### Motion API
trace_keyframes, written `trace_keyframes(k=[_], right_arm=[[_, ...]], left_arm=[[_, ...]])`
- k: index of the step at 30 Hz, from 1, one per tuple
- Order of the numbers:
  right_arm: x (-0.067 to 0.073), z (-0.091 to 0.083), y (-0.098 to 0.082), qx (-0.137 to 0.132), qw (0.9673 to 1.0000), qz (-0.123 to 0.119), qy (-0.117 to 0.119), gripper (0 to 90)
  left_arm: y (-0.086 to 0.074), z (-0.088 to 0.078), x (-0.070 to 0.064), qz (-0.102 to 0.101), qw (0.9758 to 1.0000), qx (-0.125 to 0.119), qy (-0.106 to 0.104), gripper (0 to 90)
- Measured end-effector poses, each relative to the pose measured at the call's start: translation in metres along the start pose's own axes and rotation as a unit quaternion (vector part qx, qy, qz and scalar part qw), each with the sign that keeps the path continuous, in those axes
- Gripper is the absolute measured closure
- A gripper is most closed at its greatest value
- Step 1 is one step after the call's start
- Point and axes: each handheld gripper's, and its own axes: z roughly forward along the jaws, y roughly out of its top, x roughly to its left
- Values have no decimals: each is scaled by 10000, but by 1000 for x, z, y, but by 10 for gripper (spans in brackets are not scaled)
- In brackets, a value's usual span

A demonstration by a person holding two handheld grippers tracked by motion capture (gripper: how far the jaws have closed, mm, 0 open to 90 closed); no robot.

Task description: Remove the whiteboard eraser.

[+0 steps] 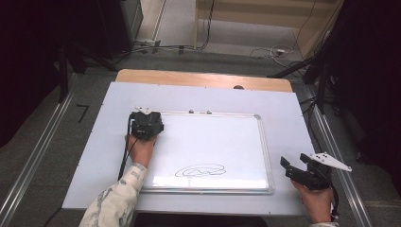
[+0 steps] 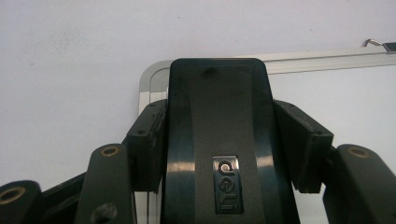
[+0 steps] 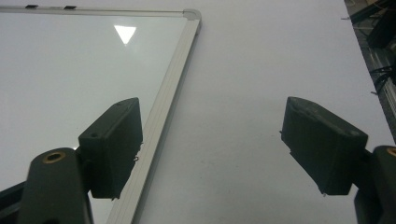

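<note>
A black eraser (image 2: 217, 140) is clamped between the fingers of the left gripper (image 1: 145, 124), at the far left corner of the whiteboard (image 1: 265, 156), its long axis running straight ahead along the fingers. A black scribble (image 1: 201, 170) is seen on the board, well back from those fingers toward the near edge, with nothing standing between. The right gripper (image 1: 298, 166) is held wide open and empty over the table (image 1: 293, 118), just beside the board's right frame.
</note>
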Motion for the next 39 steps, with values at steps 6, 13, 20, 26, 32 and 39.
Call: trace_keyframes(k=[6, 13, 20, 26, 32, 39], right_arm=[[0, 0, 0, 13, 10000, 6, 10, 192], [-1, 0, 0, 6, 10000, 24, 32, 192], [-1, 0, 0, 7, 10000, 28, 32, 192], [0, 1, 0, 10, 10000, 31, 35, 192], [-1, 2, 1, 14, 10000, 58, 43, 192], [2, 6, 1, 60, 9999, 20, 104, 192]], left_arm=[[0, 0, 1, -28, 10000, 18, -45, 408], [0, -2, 3, -81, 9999, 26, -131, 408], [5, -14, 3, -117, 9994, -202, -242, 408], [6, -28, 3, -114, 9986, -332, -388, 408], [2, -41, 2, -61, 9975, -423, -560, 408], [-4, -51, 11, -98, 9974, -450, -548, 408]])
